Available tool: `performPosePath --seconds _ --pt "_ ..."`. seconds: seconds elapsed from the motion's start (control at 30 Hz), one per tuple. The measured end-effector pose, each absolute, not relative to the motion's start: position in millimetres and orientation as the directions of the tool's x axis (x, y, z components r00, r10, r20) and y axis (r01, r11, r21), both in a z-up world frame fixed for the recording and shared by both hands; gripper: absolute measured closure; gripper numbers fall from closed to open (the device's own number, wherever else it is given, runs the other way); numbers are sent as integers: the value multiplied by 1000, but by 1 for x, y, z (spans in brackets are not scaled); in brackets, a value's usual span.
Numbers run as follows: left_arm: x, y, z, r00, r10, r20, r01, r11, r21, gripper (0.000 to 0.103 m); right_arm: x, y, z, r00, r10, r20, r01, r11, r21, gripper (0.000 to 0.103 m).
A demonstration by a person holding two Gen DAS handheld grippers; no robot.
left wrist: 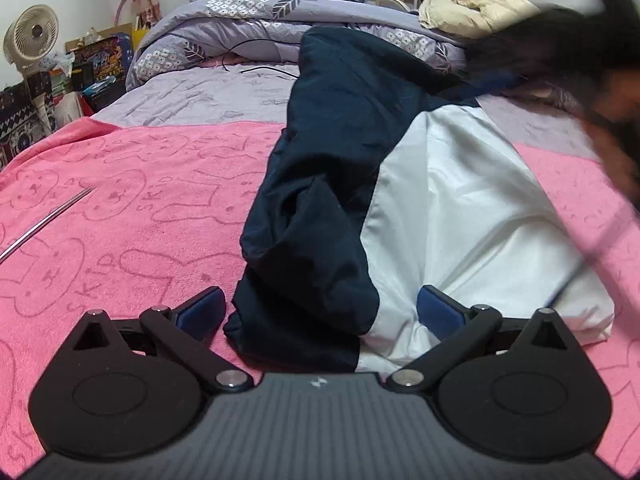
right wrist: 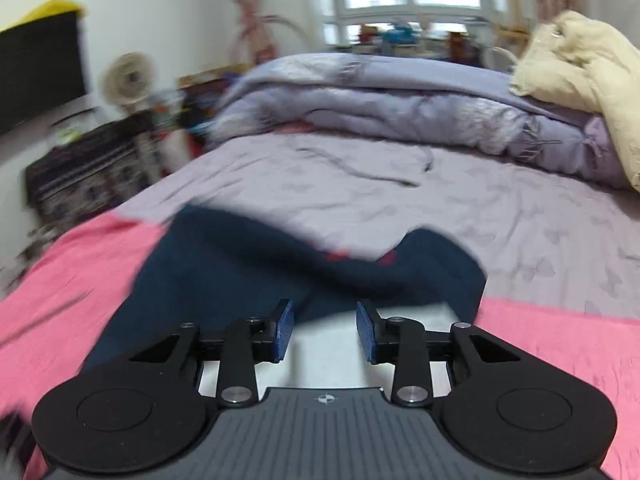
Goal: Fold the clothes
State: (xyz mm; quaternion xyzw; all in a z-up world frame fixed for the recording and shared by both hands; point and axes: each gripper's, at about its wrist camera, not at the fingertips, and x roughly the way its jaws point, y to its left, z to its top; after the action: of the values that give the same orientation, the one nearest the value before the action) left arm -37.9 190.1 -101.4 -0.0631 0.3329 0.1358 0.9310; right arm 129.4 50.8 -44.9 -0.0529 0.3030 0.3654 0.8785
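the navy and white jacket (left wrist: 360,184) lay on the pink blanket (left wrist: 120,200) covering the near part of the bed, its long axis running straight away from both grippers toward the folded lilac quilt (left wrist: 260,20) at the far end. the left gripper (left wrist: 320,312) sat at the garment's near end with its 2 blue pads spread wide, one on each side of the bunched hem where navy met white, holding nothing. the right gripper (right wrist: 325,332) hovered over the white panel with a narrower but clear gap between its pads, also empty; that view was smeared, so its exact height above the cloth could not be told. the left gripper looked the better placed, since the hem already lay between its pads, so closing there seemed the likely first grip.
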Motion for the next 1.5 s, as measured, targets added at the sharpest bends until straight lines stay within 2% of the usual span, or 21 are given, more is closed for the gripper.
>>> performPosePath --seconds 0.13,0.27,0.33,0.4,0.5,0.53,0.63,0.73,0.87,0.9,0.93,0.97,1.03,1.1,1.2,1.27,1.33,1.37,1.43,1.5 --pt "-55 208 -91 740 286 -609 -424 901 -93 0 71 9 -78 482 571 -665 -702 706 96 67" --pt "-77 242 -78 704 371 -605 -587 784 -202 0 22 -29 -92 456 592 -664 -718 686 119 66" --pt "-79 246 -67 690 415 -593 -632 745 -214 1 17 -43 -86 427 616 -662 -711 681 175 65" --pt "-78 232 -52 720 442 -535 -612 768 -189 3 26 -53 -78 387 655 -649 -677 680 282 56" --pt "-68 186 -37 831 359 -425 -442 890 -113 1 44 -70 -68 421 699 -578 -609 690 391 54" --pt "-64 167 -35 856 326 -401 -385 920 -72 1 51 -70 -64 446 689 -571 -597 704 384 54" --pt "-42 122 -53 858 255 -445 -263 964 47 1 79 -59 -55 503 654 -565 -577 741 344 54" --pt "-17 103 -97 760 219 -611 -193 975 110 1 116 -34 -56 495 651 -576 -569 743 351 54" --pt "-14 103 -100 746 229 -625 -199 973 119 0 184 17 -83 509 575 -641 -519 799 305 52" --pt "-13 105 -99 747 225 -626 -200 973 112 0 202 26 -89 530 550 -645 -497 818 289 43" --pt "-12 106 -99 746 224 -627 -199 974 110 0 220 34 -95 550 525 -650 -474 836 275 38" --pt "-12 107 -99 747 222 -627 -199 974 108 0 242 37 -100 541 516 -664 -431 848 308 32" --pt "-12 108 -99 748 215 -628 -199 975 97 0 264 32 -101 512 531 -675 -335 847 412 32" --pt "-15 111 -100 753 205 -626 -199 977 81 0 244 37 -84 565 494 -661 -421 862 284 43" --pt "-26 113 -98 789 213 -577 -225 973 50 0 189 46 -57 657 470 -589 -565 825 29 43" --pt "-52 121 -88 831 299 -469 -339 941 -2 0 145 50 -42 631 561 -537 -683 729 -41 43" --pt "-75 140 -85 813 411 -413 -485 870 -91 0 111 60 -33 547 650 -528 -787 614 -61 44" --pt "-76 151 -89 783 428 -452 -530 839 -124 1 109 73 -35 516 662 -544 -809 586 -55 44" --pt "-65 174 -102 699 403 -591 -591 790 -161 1 105 100 -40 453 682 -574 -848 528 -42 46" --pt "-61 167 -102 684 424 -594 -590 800 -107 1 114 130 -50 426 674 -603 -858 512 -34 53"
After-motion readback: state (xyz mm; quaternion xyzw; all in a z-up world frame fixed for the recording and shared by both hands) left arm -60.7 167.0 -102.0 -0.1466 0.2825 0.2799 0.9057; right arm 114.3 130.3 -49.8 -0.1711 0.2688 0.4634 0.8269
